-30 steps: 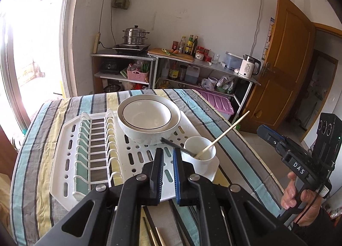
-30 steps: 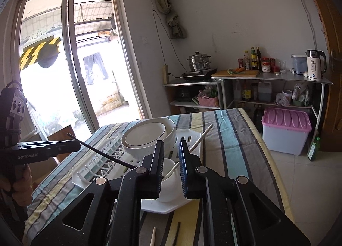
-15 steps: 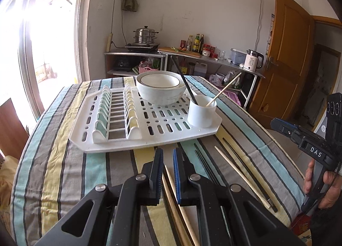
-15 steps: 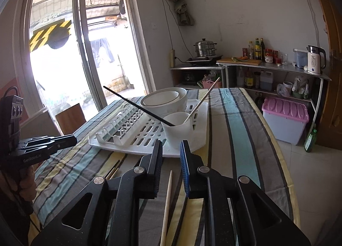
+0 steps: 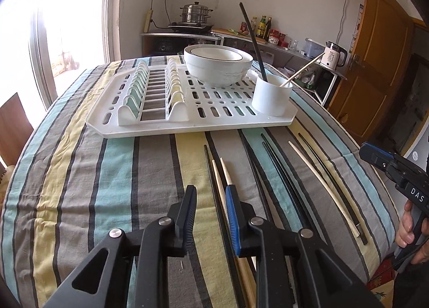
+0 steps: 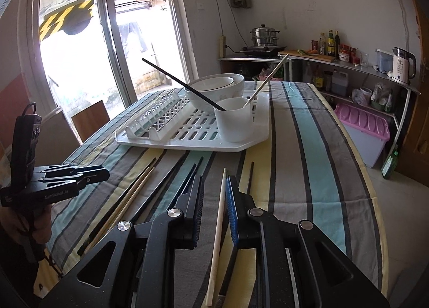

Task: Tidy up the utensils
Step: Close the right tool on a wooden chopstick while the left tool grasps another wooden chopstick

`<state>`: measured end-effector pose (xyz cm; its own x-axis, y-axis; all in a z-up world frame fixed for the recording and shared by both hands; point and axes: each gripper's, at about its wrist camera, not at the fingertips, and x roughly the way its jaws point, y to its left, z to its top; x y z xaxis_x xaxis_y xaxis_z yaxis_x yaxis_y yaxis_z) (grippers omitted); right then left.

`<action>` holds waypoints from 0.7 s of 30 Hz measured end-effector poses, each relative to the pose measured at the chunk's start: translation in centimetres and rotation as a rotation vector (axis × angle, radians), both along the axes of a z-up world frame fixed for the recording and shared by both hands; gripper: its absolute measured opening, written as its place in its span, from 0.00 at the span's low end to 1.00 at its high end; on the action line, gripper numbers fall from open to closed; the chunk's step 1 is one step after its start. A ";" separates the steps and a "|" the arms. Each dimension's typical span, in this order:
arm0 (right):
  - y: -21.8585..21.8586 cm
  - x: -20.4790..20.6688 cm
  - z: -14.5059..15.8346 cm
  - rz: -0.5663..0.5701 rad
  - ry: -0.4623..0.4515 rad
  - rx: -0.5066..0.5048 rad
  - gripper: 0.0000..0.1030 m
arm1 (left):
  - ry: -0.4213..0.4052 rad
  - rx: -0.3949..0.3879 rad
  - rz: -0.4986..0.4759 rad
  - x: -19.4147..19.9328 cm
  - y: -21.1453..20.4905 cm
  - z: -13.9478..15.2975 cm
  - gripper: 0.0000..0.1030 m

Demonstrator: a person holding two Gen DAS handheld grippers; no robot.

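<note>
Thin pale wooden chopsticks [image 5: 319, 182] and black chopsticks [image 5: 281, 171] loose on striped tablecloth [image 5: 120, 174], near white plastic cup [image 5: 271, 95] holding 2 already. Light, stiff, probably slippery; pinch mid-shaft. Left gripper [image 5: 210, 210] opening, empty, over pale stick. Right gripper [image 6: 214, 201] parted, pads seemingly clear of pale stick between.

A metal shelf unit [image 6: 308, 61] stands against the white back wall [image 6: 321, 0]. On its left end sits a stacked steel steamer pot [image 6: 264, 35]; bottles [image 6: 331, 43] stand near its middle, and a white electric kettle [image 6: 402, 65] at its right end. Below the kettle a pink-lidded storage bin [image 6: 364, 134] rests on the pale tiled floor [image 6: 396, 227]. Left of the shelf unit, a sliding glass door [image 6: 107, 40] lets in glaring daylight. Right of it stands a wooden door [image 5: 375, 67]. The desk wears a striped cloth [image 6: 308, 147].
</note>
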<state>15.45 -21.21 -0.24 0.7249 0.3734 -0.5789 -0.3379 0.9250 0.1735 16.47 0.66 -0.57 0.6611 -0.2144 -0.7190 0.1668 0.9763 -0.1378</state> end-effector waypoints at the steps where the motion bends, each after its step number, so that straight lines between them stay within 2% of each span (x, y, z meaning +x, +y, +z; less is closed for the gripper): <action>1: 0.1 0.2 -0.3 -0.002 0.012 -0.004 0.17 | 0.009 -0.005 -0.005 0.2 -0.1 -0.2 0.22; 8: 0.9 2.1 -1.6 0.011 0.069 -0.036 0.17 | 0.048 -0.047 -0.055 1.9 -1.8 -0.9 0.22; 15: 1.9 4.2 -3.1 0.031 0.135 -0.103 0.17 | 0.141 -0.066 -0.057 4.5 -2.8 -2.6 0.22; 21: 2.9 5.9 -4.3 0.063 0.189 -0.166 0.17 | 0.164 -0.059 -0.050 5.2 -3.1 -3.1 0.22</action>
<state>21.38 -18.32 -4.59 0.5760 0.3028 -0.7593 -0.3719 0.9242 0.0865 21.68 -2.48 -3.69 0.5238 -0.2890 -0.8013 0.1856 0.9568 -0.2238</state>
